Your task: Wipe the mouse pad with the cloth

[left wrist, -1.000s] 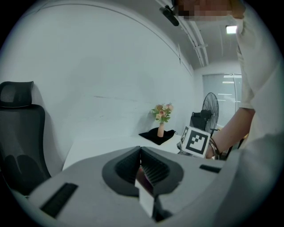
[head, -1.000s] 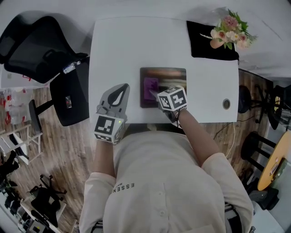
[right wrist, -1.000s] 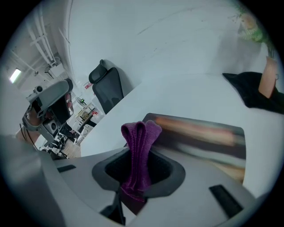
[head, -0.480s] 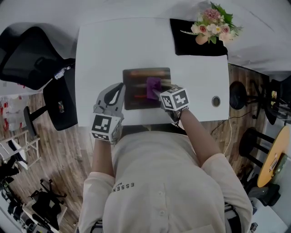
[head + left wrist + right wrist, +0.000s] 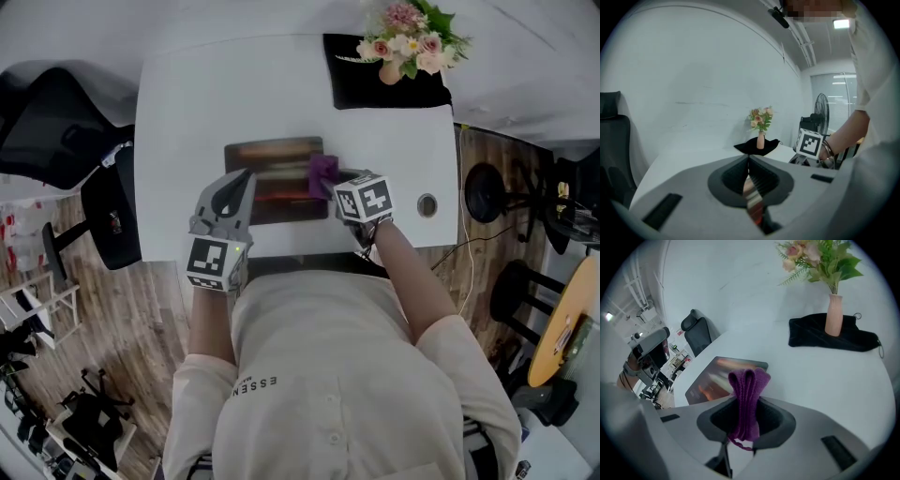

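Observation:
The mouse pad point(image 5: 272, 178), a dark rectangle with a reddish print, lies on the white table point(image 5: 187, 103). My right gripper point(image 5: 330, 183) is shut on a folded purple cloth point(image 5: 323, 172), which sits at the pad's right edge. In the right gripper view the cloth point(image 5: 747, 399) stands up between the jaws, with the pad point(image 5: 717, 378) just beyond to the left. My left gripper point(image 5: 239, 180) has its tips over the pad's front left part, jaws closed together. In the left gripper view point(image 5: 749, 161) a strip of the pad's print shows through the slit under the tips.
A vase of flowers point(image 5: 403, 42) stands on a black cloth point(image 5: 375, 89) at the table's far right. A round cable hole point(image 5: 427, 204) lies right of the right gripper. A black office chair point(image 5: 56, 122) stands left of the table, and a fan point(image 5: 820, 112) beyond it.
The right gripper has dragged the purple cloth from the pad's left-middle to its right edge. The left gripper's tips have moved from beside the pad onto its left part.

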A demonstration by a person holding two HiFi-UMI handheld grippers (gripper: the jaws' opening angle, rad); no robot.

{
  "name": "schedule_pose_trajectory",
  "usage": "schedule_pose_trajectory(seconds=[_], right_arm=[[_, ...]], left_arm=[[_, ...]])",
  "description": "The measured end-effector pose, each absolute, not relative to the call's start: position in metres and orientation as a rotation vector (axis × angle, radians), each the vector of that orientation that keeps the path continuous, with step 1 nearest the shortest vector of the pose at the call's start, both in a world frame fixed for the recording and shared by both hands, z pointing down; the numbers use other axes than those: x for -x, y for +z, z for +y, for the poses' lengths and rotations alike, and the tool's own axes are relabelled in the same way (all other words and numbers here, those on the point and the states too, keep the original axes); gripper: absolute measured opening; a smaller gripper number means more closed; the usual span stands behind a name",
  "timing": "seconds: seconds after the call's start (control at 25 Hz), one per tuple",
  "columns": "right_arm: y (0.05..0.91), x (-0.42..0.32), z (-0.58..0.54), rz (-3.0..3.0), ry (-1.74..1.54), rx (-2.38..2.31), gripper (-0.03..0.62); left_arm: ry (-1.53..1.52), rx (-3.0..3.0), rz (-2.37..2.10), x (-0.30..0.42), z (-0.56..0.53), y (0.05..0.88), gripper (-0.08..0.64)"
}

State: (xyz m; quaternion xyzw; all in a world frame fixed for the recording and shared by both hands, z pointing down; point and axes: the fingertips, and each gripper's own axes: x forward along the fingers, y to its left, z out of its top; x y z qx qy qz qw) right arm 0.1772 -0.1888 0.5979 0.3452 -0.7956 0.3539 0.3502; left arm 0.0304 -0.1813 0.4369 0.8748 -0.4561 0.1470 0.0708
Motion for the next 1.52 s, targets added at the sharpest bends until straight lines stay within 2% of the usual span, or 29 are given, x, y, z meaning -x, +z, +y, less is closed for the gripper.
schedule_pose_trajectory(seconds=[0.36,0.6,1.04,1.52], right_arm=[[0.584,-0.207,-0.188,-2.096,0.872,-0.883,0.107],[0.562,-0.195,-0.186,-2.160,0.859,-0.878,0.107],[0.548,-0.092,-0.155,-2.205,0.876,-0.773,0.108],[0.578,0.008,-0.117,-2.156,0.947,-0.697,0.107]], left_arm=[[0.429,-2.573,-1.469,-0.051,-0.163,0.437,0.003],[0.405,-2.567,-1.487,-0.041,-0.154,0.431,0.003],[0.421,-2.603,-1.444,0.026,-0.144,0.425,0.003],[0.440,-2.589,-1.409,0.103,-0.128,0.442,0.003]])
